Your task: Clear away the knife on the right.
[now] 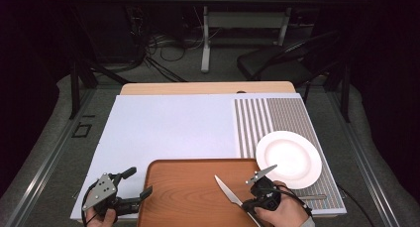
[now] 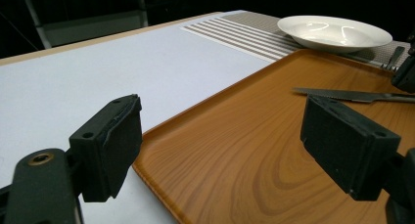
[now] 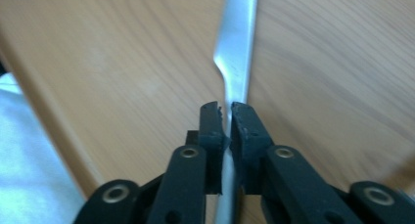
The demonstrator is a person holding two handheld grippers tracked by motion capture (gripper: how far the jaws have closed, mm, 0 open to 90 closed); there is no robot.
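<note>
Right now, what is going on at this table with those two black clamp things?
A person holds a two-jaw gripper in each hand. The right gripper is shut on the handle of a table knife, whose blade reaches out over the wooden tray. The left gripper is open, with nothing between its jaws, at the tray's left edge. A white plate sits on the striped placemat just beyond the tray, and a fork lies beside the plate.

I can read no text, label, brand, number or sign anywhere in my views, from the upper left of the frame to the lower right.
</note>
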